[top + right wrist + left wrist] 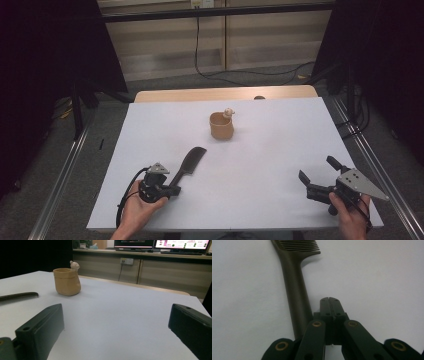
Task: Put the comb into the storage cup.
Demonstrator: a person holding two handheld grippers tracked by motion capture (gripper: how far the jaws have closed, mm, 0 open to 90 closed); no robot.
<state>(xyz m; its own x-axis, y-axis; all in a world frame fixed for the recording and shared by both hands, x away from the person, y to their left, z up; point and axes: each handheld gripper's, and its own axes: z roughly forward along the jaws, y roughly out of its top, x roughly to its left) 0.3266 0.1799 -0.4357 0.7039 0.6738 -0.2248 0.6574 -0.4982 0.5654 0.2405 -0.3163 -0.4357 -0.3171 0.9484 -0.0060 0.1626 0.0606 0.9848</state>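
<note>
Resting beside comb [189, 163] handle: left gripper [172, 190], jaws closed, empty.

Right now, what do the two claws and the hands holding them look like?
Both claws are black, with flat rectangular fingers on hinged links. The left claw shows brass-coloured rivets in its own view, a small grey three-cornered plate on top and a black cable looping beside the left hand. The right claw carries a larger grey plate with dark holes. No sleeves are visible.

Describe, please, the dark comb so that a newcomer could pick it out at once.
On the white table, look near the front left, beside the left gripper. The comb lies flat, its handle end by the shut jaws; it is long, dark and toothed, unlike the squat tan pot farther back.
</note>
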